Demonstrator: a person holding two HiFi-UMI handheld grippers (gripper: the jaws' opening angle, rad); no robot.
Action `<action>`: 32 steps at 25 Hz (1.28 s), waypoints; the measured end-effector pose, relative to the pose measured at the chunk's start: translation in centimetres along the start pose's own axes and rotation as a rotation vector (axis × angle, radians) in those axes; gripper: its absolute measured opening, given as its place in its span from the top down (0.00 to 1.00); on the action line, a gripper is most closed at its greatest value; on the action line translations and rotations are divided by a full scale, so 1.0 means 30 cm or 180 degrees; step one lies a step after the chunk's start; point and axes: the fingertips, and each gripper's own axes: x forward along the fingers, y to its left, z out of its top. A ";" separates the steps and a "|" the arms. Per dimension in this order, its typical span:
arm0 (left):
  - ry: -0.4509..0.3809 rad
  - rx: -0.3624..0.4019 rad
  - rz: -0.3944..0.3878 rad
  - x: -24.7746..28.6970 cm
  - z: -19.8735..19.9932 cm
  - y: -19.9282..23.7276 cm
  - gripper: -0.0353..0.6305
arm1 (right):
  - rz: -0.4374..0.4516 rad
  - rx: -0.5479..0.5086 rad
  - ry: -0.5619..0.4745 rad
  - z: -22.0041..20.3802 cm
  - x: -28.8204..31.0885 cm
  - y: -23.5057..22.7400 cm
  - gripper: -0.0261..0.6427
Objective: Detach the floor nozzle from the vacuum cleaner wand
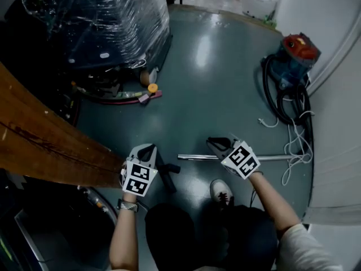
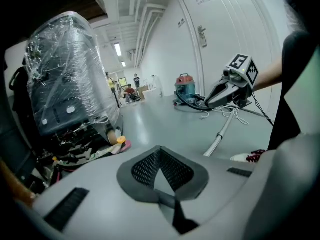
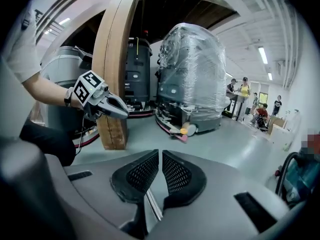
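The silver wand lies flat on the grey floor, running right towards the white cables. A black floor nozzle lies just left of the wand's end, with a small gap between them. My left gripper hangs above the nozzle, shut with nothing in it; its pads meet. My right gripper hovers over the wand, its pads nearly touching and nothing between them. In the left gripper view the wand rests on the floor below the right gripper. The left gripper also shows in the right gripper view.
The red and blue vacuum cleaner stands at the right wall with its black hose and white cables. A plastic-wrapped machine fills the back left. A wooden panel slants at left. The person's shoe sits below the wand.
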 end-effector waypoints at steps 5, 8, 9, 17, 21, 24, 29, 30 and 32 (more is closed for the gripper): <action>-0.0230 0.0065 0.0069 -0.097 0.122 -0.015 0.94 | -0.0159 -0.0107 -0.0075 0.121 -0.098 -0.011 0.91; -0.0420 0.0099 0.0130 -0.155 0.224 -0.020 0.94 | -0.0233 -0.0184 -0.0147 0.198 -0.148 -0.012 0.92; -0.0492 0.0092 0.0168 -0.176 0.261 -0.019 0.94 | -0.0255 -0.0198 -0.0188 0.227 -0.166 -0.016 0.92; -0.0941 0.0034 0.0395 -0.331 0.520 -0.009 0.94 | -0.0478 -0.0284 -0.0413 0.424 -0.352 -0.074 0.92; -0.1130 -0.0013 0.0502 -0.409 0.625 0.011 0.94 | -0.0655 -0.0234 -0.0604 0.520 -0.452 -0.108 0.92; -0.1256 -0.0023 0.0549 -0.455 0.698 0.013 0.94 | -0.0761 -0.0211 -0.0732 0.585 -0.516 -0.130 0.92; -0.1476 0.0049 0.0611 -0.534 0.824 0.002 0.94 | -0.0857 -0.0349 -0.0835 0.671 -0.608 -0.161 0.92; -0.1517 0.0065 0.0618 -0.546 0.849 0.002 0.94 | -0.0892 -0.0371 -0.0863 0.692 -0.625 -0.173 0.92; -0.1587 0.0086 0.0639 -0.565 0.890 0.007 0.94 | -0.0949 -0.0408 -0.0923 0.733 -0.653 -0.193 0.92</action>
